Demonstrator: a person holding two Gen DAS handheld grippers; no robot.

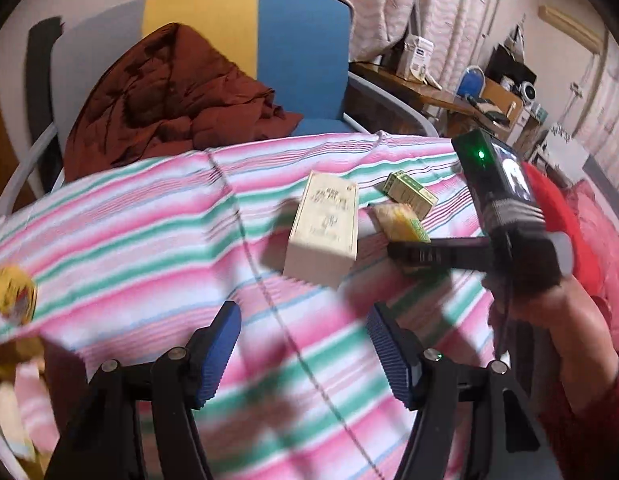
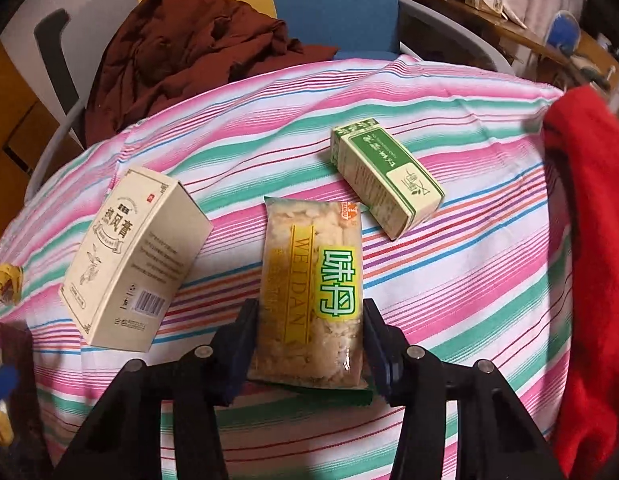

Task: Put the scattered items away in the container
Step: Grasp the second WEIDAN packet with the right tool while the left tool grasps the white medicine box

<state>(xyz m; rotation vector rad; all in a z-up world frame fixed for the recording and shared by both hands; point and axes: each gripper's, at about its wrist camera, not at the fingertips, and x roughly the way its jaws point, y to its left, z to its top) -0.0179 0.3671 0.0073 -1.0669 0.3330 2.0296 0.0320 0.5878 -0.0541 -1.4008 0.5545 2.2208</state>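
A clear snack packet [image 2: 309, 280] with a yellow and green label lies on the striped cloth [image 2: 449, 272]. My right gripper [image 2: 309, 340] has a pad against each long side of the packet's near end. In the left wrist view the same packet [image 1: 401, 224] shows under that gripper's black finger [image 1: 429, 254]. A tall cream box [image 2: 137, 256] lies to the packet's left and a small green box [image 2: 385, 178] beyond it on the right. My left gripper [image 1: 303, 344] hangs open over bare cloth, short of the cream box [image 1: 323, 228]. No container is clearly seen.
A crumpled yellow wrapper [image 1: 13, 290] lies at the cloth's left edge, with blurred things below it. A chair [image 1: 301, 60] with a brown garment [image 1: 169, 100] stands behind the table. A red cloth [image 2: 589, 240] hangs on the right. A hand [image 1: 549, 312] holds the right gripper.
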